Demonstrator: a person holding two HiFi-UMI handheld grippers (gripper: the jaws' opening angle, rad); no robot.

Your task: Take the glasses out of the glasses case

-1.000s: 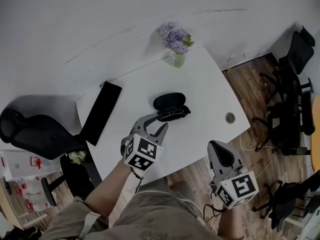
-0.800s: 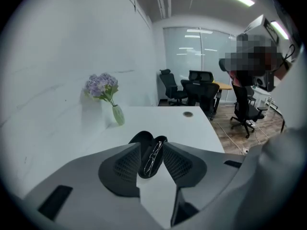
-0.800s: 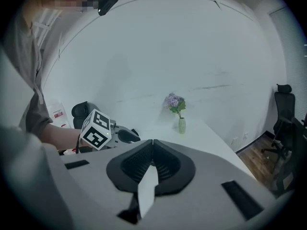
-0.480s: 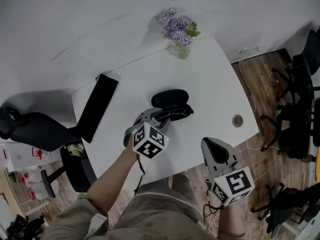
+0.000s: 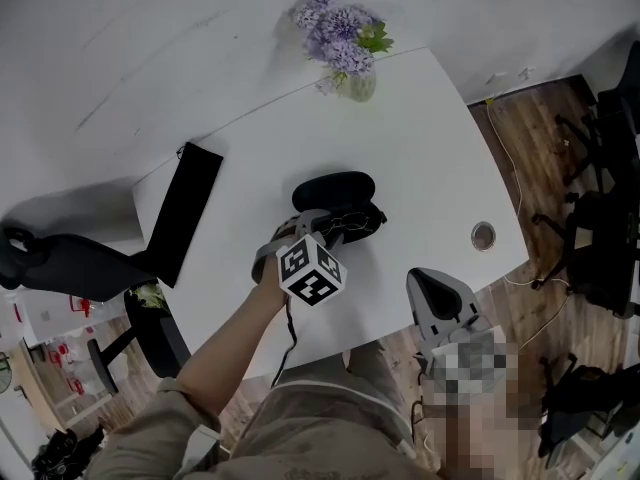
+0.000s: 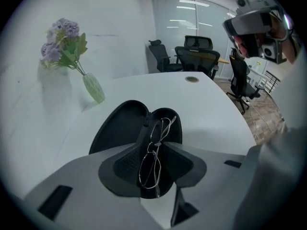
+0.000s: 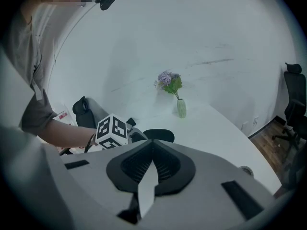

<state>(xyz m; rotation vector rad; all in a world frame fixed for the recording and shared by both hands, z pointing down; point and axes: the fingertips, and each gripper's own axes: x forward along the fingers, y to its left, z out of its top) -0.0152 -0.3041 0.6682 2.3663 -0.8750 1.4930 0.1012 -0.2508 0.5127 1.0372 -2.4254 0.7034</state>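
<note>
I am holding the left claw (image 6: 152, 145) over the open glasses case (image 6: 120, 128), which is lying near the middle of the counter (image 5: 420, 158). The glasses (image 6: 153, 162) are lying folded in the lower shell, with their long axis running from 6 to 12 o'clock in the left gripper view, straight along the claw. The two jaws are standing at 9 and 3 o'clock of the frame and are pressing on it near the bridge, so I am judging this a thin grasp on the glasses, which are not yet lifted out. The right claw (image 7: 152, 143) is clenched with nothing in it and is waiting off the counter edge, at 5 o'clock from the case in the head view. The left one is clearly the nearer.
</note>
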